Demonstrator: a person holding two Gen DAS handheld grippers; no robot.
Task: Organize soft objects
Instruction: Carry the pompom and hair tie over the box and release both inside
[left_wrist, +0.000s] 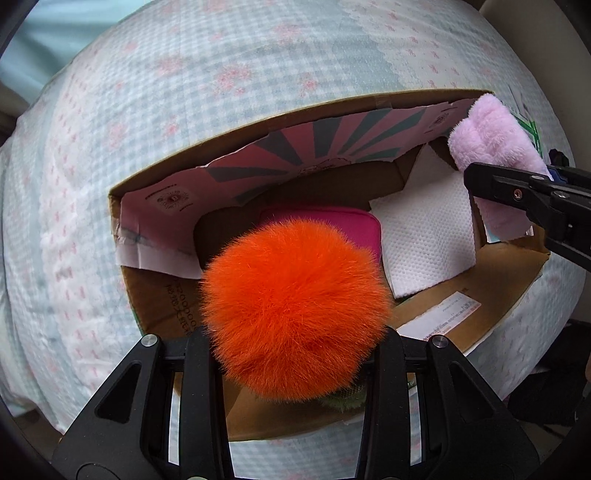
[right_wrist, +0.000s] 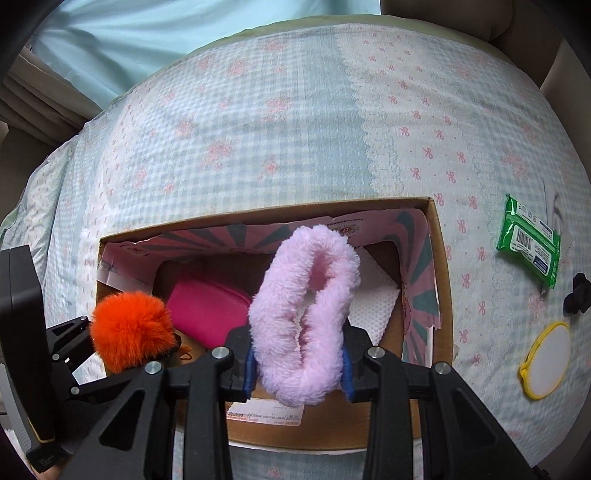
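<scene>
My left gripper (left_wrist: 295, 343) is shut on an orange fluffy pompom (left_wrist: 295, 306) and holds it over the open cardboard box (left_wrist: 491, 280). The pompom also shows in the right wrist view (right_wrist: 129, 328), at the box's left side. My right gripper (right_wrist: 297, 363) is shut on a pink fluffy loop (right_wrist: 306, 310) and holds it above the box (right_wrist: 445, 258). That loop shows at the top right of the left wrist view (left_wrist: 491, 136). Inside the box lie a magenta pouch (right_wrist: 207, 306) and white paper towel (right_wrist: 373, 310).
The box sits on a bed with a blue-checked, pink-bowed cover (right_wrist: 258, 129). To the box's right lie a green wipes packet (right_wrist: 528, 240), a yellow-rimmed white round pad (right_wrist: 546, 358) and a small black object (right_wrist: 578, 293).
</scene>
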